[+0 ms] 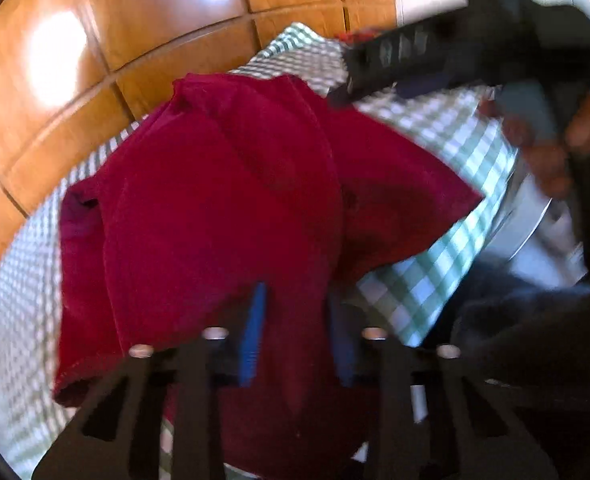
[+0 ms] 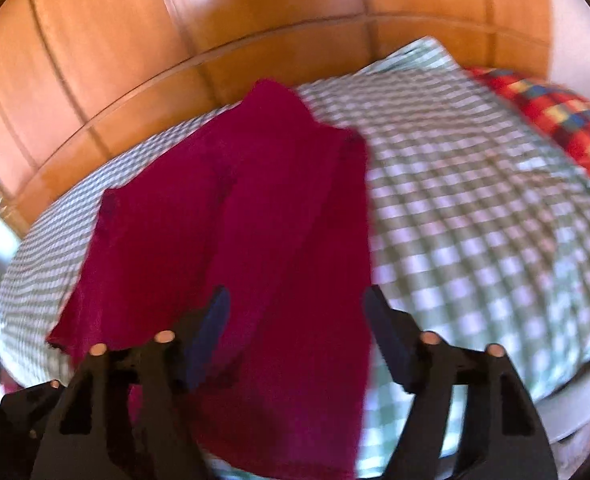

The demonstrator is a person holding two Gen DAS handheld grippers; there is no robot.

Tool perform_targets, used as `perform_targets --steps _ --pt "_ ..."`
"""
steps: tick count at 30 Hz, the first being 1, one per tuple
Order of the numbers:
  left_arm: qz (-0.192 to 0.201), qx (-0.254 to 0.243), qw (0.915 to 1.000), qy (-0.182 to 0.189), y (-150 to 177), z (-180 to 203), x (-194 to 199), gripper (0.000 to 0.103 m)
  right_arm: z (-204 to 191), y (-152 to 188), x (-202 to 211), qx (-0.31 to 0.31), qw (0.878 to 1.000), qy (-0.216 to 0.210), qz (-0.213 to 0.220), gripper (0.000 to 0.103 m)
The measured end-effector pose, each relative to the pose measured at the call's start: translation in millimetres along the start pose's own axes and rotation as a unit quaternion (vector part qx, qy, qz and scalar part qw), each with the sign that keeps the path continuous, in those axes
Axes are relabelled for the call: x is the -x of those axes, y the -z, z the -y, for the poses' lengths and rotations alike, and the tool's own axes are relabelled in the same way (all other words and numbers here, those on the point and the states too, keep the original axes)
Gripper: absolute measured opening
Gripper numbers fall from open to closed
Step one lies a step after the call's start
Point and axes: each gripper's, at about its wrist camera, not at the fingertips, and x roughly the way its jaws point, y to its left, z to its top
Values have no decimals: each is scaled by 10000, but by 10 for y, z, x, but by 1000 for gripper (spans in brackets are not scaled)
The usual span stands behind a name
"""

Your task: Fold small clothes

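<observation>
A dark red garment (image 1: pixel 223 208) lies partly folded on the green checked bed cover (image 1: pixel 427 292); it also shows in the right wrist view (image 2: pixel 255 220). My left gripper (image 1: pixel 299 332) hangs just above the garment's near part with its blue-padded jaws apart and nothing between them. My right gripper (image 2: pixel 299 340) is over the garment's near edge with its jaws wide apart, not gripping. The right gripper also shows in the left wrist view (image 1: pixel 395 64), held by a hand at the upper right, above the cloth's far side.
A wooden panelled wall (image 2: pixel 255 20) runs behind the bed. A red, yellow and blue checked pillow (image 2: pixel 555 120) lies at the far right of the checked cover (image 2: pixel 475 200). The bed's white edge (image 1: pixel 535 216) and a dark-clothed body show at the right.
</observation>
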Motion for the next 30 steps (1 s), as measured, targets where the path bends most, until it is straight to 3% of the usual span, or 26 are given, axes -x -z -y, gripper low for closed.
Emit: perform_targets --steps 1,4,7,10,14,19,22,26,30 --pt "55 175 9997 156 -9 -80 55 14 -48 -4 -79 24 9998 -127 -141 58" --pt "265 659 9960 540 -15 -265 240 12 -178 -2 -289 208 9982 -354 -436 46" --pt "682 1363 9840 925 -45 -606 520 7 -329 18 -436 471 9965 -337 -602 18" --pt "1007 1939 9685 1192 -72 -928 713 7 -380 -1 -406 574 9962 -409 -508 8" --pt "1139 2178 9680 515 -99 -1274 868 7 -332 -113 -269 671 9960 -481 -348 6" --pt "1175 2760 9534 -314 -181 -1996 972 7 -171 -459 141 863 9952 -355 305 6" --pt "1173 3069 9393 -985 -282 -2481 1031 7 -1 -745 284 1023 9920 195 715 6" --pt "1063 3560 9088 -1897 -459 -3213 1006 7 408 -1228 284 1103 9788 1327 1103 6" --pt "835 3902 8766 -2689 -617 -3784 917 7 886 -1761 93 899 9607 2363 1148 6"
